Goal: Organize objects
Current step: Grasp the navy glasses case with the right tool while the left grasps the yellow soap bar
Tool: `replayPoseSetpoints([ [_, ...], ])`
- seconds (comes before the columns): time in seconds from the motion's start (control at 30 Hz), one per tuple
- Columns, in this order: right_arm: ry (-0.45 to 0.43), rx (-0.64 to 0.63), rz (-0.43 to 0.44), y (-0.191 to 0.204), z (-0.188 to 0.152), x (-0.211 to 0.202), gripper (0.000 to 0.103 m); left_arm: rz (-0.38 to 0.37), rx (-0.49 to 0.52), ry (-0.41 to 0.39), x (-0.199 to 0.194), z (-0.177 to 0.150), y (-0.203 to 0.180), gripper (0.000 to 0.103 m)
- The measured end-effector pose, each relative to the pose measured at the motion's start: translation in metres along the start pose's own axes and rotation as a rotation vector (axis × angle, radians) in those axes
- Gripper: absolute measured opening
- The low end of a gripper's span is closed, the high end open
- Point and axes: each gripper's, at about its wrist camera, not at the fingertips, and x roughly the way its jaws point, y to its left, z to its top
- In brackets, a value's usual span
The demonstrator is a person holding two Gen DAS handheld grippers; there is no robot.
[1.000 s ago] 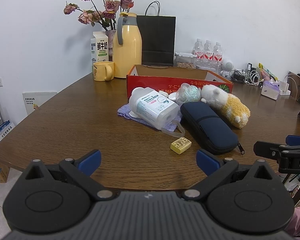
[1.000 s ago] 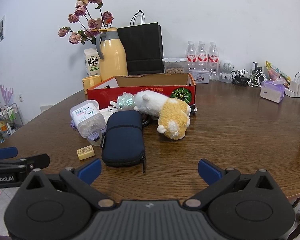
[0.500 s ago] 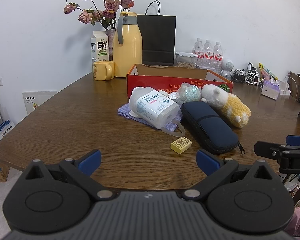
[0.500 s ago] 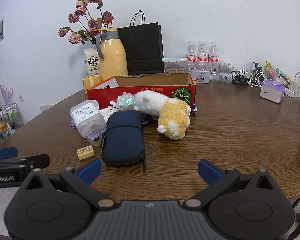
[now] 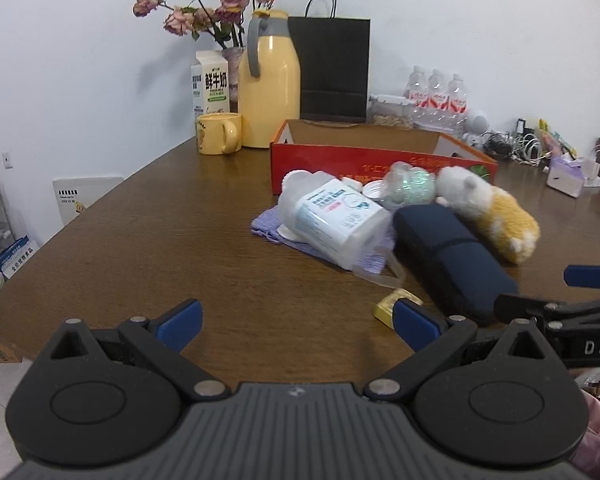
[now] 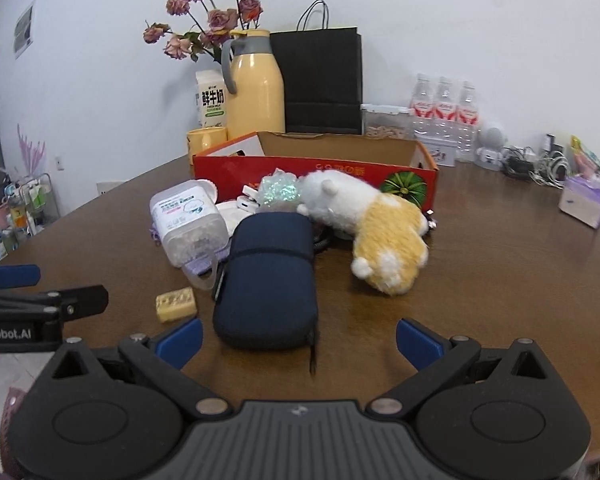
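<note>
A heap of objects lies on the brown table in front of an open red cardboard box (image 5: 380,160) (image 6: 316,170). It holds a navy zip case (image 5: 448,256) (image 6: 270,272), a white-and-yellow plush toy (image 5: 488,212) (image 6: 372,228), a clear plastic jar on its side (image 5: 336,218) (image 6: 190,224), a glittery ball (image 5: 410,188) (image 6: 278,192) and a small yellow block (image 5: 388,306) (image 6: 176,304). My left gripper (image 5: 296,322) is open over the near table edge. My right gripper (image 6: 298,340) is open just in front of the navy case. Both hold nothing.
At the back stand a yellow thermos (image 5: 268,84), a yellow mug (image 5: 219,133), a milk carton (image 5: 212,84), a vase of dried roses (image 5: 220,4), a black paper bag (image 5: 334,68) and water bottles (image 5: 436,96). Cables (image 6: 536,164) and a purple tissue box (image 6: 584,198) sit far right.
Both grippers have moved forward toward the heap, so the objects look larger. The left gripper's right fingertip now overlaps the yellow block. Nothing on the table has moved.
</note>
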Motion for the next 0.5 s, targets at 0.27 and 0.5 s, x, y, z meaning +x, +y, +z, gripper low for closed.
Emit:
replayPoseSetpoints([
  [0.27,0.046,0.003,0.042,0.003,0.025,0.048,0.100,0.037,-0.018,-0.003,0.017,0.012,0.014,0.103],
  [0.5,0.097,0.020,0.099,0.006,0.029,0.074,0.073,0.049,-0.033,0.025,0.027,0.013,0.020,0.103],
])
